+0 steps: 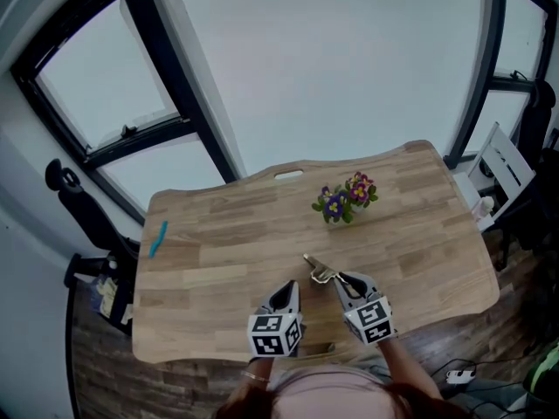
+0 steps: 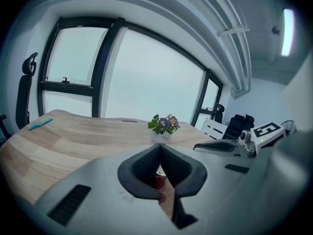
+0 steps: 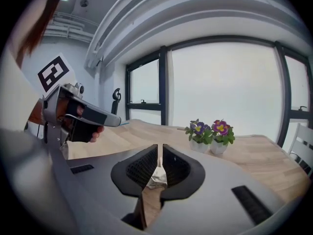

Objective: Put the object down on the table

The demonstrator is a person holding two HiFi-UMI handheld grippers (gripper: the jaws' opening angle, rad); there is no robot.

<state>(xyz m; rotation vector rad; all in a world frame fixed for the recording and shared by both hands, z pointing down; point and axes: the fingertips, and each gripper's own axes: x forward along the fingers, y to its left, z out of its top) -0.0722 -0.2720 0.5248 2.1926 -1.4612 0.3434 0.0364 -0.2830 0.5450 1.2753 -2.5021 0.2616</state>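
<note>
Pinching small silvery object (image 1: 316, 271) at lower centre of head view: right gripper (image 1: 343, 280), jaws pressed on its near end, over table (image 1: 218, 234). Left gripper (image 1: 288, 291) jaws together, empty. Object judged light, stiff, smooth metal, liable to slip; hold by narrow end.

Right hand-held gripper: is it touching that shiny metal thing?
Touching. The right gripper view shows the right hand-held gripper with jaws clamped on the metal thing.

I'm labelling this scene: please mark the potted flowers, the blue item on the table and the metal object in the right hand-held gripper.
potted flowers (image 1: 345, 200): head view, middle of the cluster.
blue item (image 1: 157, 238): head view, mid-length.
metal object (image 3: 158, 178): right gripper view, silvery part between the jaws.
</note>
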